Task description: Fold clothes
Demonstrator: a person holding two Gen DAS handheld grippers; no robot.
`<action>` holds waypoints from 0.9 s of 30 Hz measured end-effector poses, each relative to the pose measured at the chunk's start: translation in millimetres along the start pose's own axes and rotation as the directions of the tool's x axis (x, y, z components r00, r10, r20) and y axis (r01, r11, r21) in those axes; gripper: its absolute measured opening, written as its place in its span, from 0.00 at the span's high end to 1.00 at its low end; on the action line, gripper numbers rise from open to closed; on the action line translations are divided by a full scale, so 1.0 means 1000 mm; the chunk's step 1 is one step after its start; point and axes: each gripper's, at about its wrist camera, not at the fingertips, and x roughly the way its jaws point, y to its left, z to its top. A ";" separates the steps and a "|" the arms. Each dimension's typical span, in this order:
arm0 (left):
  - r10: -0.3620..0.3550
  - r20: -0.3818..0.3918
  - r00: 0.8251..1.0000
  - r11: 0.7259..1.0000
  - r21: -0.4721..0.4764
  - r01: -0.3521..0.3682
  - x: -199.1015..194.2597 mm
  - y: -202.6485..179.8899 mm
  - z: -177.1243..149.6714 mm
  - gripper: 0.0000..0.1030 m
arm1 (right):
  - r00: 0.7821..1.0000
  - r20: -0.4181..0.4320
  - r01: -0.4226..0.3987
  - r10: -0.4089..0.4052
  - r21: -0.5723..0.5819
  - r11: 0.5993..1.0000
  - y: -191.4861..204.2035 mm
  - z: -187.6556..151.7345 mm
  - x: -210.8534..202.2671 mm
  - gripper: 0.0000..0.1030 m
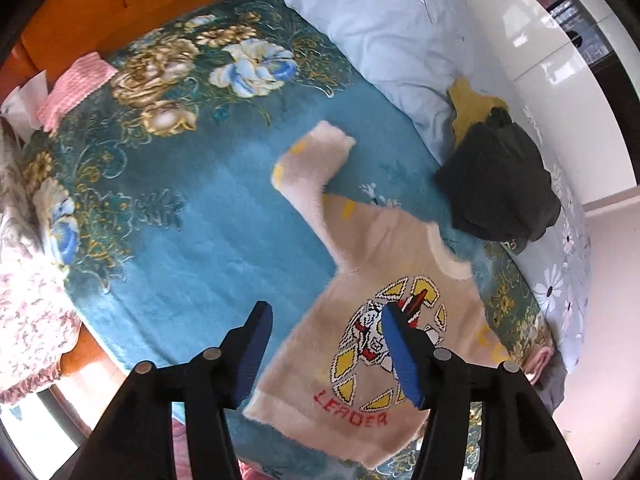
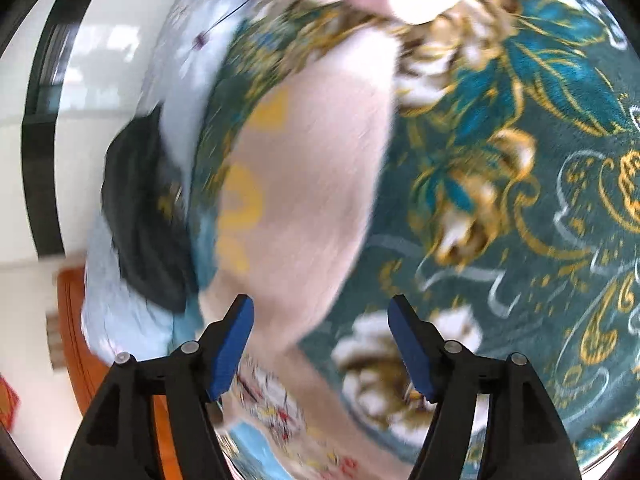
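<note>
From the left wrist, the left hand-held gripper [image 1: 326,354] hangs released above the bed, its blue pads spread wide with nothing between them. Below it a fuzzy cream sweater [image 1: 360,344] lies face up on the teal floral blanket [image 1: 168,216], its robot emblem and the red word "LEADER" showing, one sleeve [image 1: 310,168] reaching away toward the pale blue pillow [image 1: 384,28]. A dark folded garment [image 1: 500,184] sits near the sweater's collar, partly over a yellow-green cloth [image 1: 468,104], and a pink knitted piece [image 1: 76,88] rests at the blanket's far edge by the wooden headboard [image 1: 120,4]. From the right wrist, the picture is smeared by motion, yet the right hand-held gripper [image 2: 320,350] is plainly released too, jaws apart over what is probably the sweater's other sleeve [image 2: 312,184], which runs across the same blanket beside the dark garment. The knit looks soft, light and limp, so it should drape and bunch rather than hold a crease; a firm pinch at a cuff or a shoulder seam seems the best hold for bringing a sleeve over the body.
</note>
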 end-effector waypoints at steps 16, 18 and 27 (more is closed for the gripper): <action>0.013 -0.125 0.992 0.988 -0.149 -0.032 0.026 0.021 -0.028 0.39 | 0.983 0.163 -0.125 0.086 0.241 0.962 -0.016 0.051 0.056 0.19; 0.013 -0.131 0.991 0.983 -0.178 -0.036 0.026 0.026 -0.030 0.39 | 0.979 0.176 -0.143 0.098 0.266 0.953 -0.014 0.052 0.058 0.20; -0.055 -0.117 0.992 0.987 -0.158 0.036 0.021 -0.002 -0.026 0.39 | 0.958 0.141 -0.269 0.250 0.130 0.954 0.050 0.050 0.038 0.94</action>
